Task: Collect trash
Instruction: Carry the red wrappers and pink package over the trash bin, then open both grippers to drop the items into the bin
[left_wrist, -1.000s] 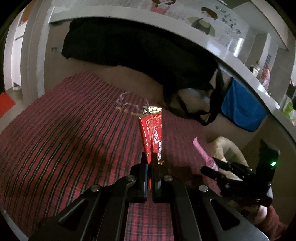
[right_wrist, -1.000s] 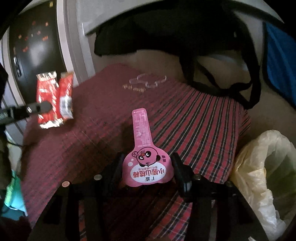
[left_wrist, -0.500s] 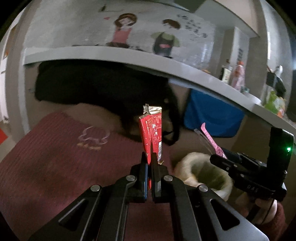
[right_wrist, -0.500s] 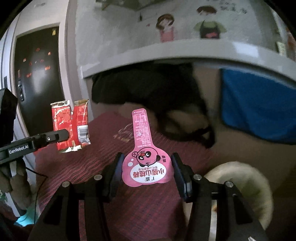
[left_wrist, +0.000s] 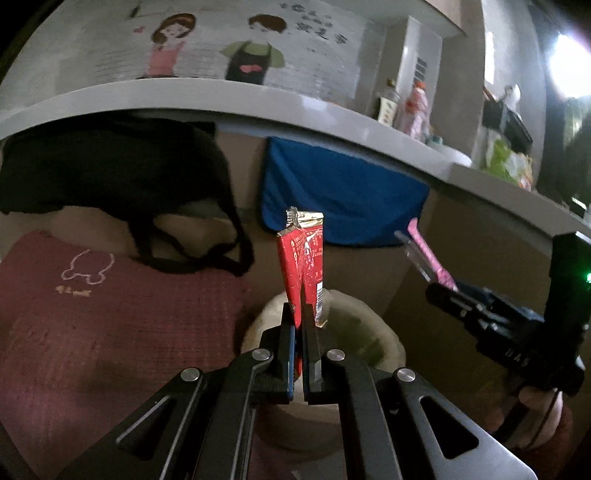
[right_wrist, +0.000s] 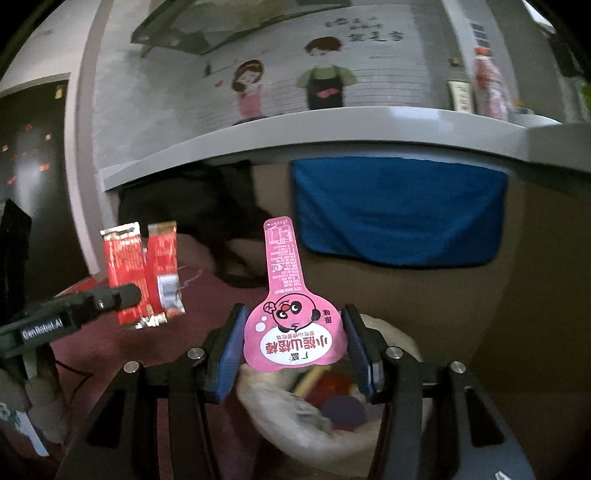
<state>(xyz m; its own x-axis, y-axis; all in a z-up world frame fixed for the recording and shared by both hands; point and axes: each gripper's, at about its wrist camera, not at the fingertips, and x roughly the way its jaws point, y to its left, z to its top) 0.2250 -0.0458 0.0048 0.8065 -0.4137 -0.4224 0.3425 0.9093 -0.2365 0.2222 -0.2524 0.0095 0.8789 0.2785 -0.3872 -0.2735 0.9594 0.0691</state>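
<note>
My left gripper is shut on a red foil wrapper that stands upright from its jaws, just above the near rim of the pale trash bag. In the right wrist view the same red wrapper hangs at the left. My right gripper holds a wide pink cartoon-printed packet between its blue pads, pressed at both edges. It hovers over the open trash bag, which has rubbish inside. The pink packet also shows at the right of the left wrist view.
A dark red checked cloth covers the seat at left. A black bag and a blue cloth hang under a grey shelf carrying bottles. A person's hand grips the right tool.
Both grippers have swung rightward and up from over the red cloth to the trash bag, each still holding its piece. The bag now lies directly below them.
</note>
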